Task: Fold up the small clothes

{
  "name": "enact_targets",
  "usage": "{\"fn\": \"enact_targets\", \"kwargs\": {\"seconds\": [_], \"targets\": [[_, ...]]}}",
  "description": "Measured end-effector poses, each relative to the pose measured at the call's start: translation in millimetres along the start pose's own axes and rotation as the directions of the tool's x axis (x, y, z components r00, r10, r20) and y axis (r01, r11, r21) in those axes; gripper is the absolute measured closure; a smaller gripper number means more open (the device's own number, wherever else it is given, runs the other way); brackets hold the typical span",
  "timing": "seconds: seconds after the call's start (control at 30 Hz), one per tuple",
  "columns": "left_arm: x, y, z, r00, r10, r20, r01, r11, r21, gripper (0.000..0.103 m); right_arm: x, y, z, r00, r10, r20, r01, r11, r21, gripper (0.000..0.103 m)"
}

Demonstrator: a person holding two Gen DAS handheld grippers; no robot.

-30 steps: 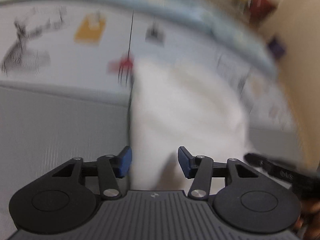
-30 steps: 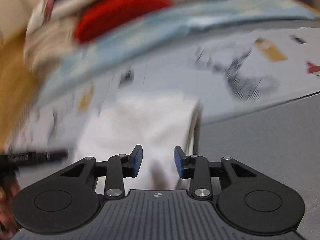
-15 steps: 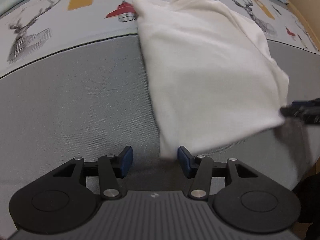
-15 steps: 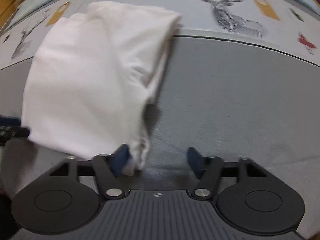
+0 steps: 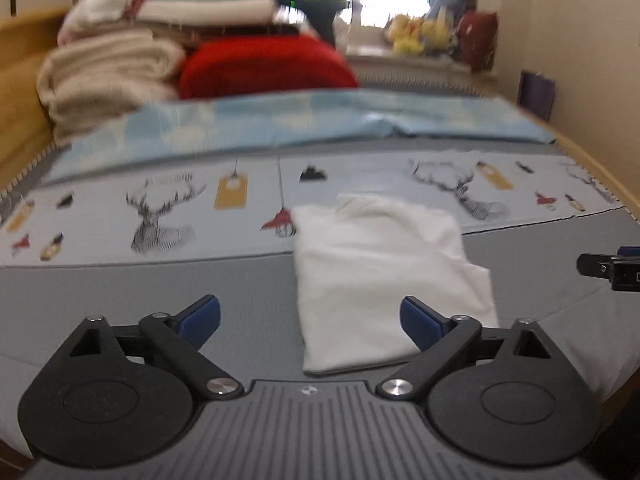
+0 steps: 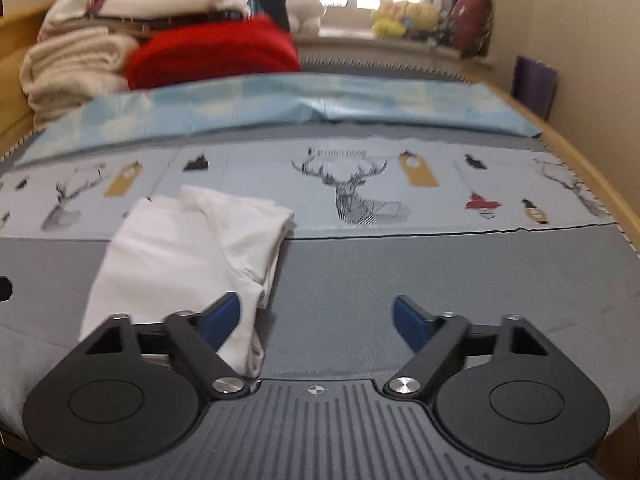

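Left wrist view shows the right gripper's tip at its edge; right wrist view alone shows the layered side of the white garment. Since 0.5 s ago both grippers pulled back and up off the cloth. Left gripper and right gripper are spread wide, holding nothing. Garment lies folded flat on the grey bedspread, top edge overlapping the deer-print band.

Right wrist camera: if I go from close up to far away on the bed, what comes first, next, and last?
Right tongs → white garment → deer print → light blue sheet → red blanket → yellow plush toys.
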State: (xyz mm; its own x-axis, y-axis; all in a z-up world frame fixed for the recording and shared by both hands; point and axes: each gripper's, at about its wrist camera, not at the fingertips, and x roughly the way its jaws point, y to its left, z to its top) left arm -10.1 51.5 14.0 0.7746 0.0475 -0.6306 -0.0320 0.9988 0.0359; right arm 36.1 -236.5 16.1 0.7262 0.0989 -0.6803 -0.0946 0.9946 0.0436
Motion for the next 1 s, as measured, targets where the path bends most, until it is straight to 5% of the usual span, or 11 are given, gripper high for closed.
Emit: {"fn": "enact_targets", "kwargs": {"seconds": [0.17,0.3,0.6,1.0], "targets": [[-11.9,-18.3,-23.3,0.997,-0.071,-0.042,0.064,0.985,-0.157,0.001,-28.9,9.3,-28.6,0.998,0.059,0.01,-0.059,0.997,0.059,0.014],[-5.2,-25.1,-30.8,0.996,0.014,-0.087,-0.025,0.992,-0.127,0.001,-35.3,17.3,-42.2,0.999,0.05,-0.018,-0.049,0.998,0.044,0.013],[-24.4,-26.6,-40.1,0.999,0.0,-0.048,-0.005,0.994,-0.113,0.001,-45.0,15.6,-53.4,0.997,0.061,-0.04,-0.056,0.992,0.113,0.013],[-17.5,-27.6,-42.3,0.998,-0.012,-0.06,0.006,0.995,-0.103,0.001,-39.5,28.0,-56.6,0.998,0.041,-0.052,-0.039,0.998,0.046,0.013]]}}
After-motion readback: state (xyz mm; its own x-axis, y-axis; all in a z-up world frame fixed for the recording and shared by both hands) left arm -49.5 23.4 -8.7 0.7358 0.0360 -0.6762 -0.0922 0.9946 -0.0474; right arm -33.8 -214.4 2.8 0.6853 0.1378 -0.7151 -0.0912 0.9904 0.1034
